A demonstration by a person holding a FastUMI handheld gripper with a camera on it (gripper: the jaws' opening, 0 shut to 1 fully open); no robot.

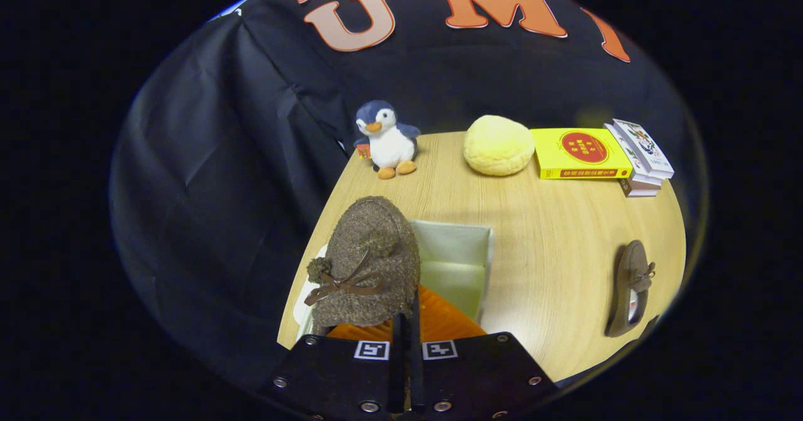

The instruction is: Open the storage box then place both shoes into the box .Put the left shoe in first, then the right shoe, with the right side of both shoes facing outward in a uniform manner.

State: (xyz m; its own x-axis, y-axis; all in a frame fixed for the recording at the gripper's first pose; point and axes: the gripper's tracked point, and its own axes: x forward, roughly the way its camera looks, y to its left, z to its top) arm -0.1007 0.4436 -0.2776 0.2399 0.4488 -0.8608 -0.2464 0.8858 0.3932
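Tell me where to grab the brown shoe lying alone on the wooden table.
Take the brown shoe by its open collar rim, coming from above: it rests on its side, opening exposed. The tool is shut on the fuzzy brown shoe over the box.

gripper (408,330), fingers (433,320) pressed together, clamped on something

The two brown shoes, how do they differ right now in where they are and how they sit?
The held shoe is pinched at its heel rim by the closed gripper and hangs toe-up over the open storage box; the other shoe lies on its side on the table, off beyond the box, untouched. The held shoe shows its top and pompom bow, the other its opening. Both are brown with bows.
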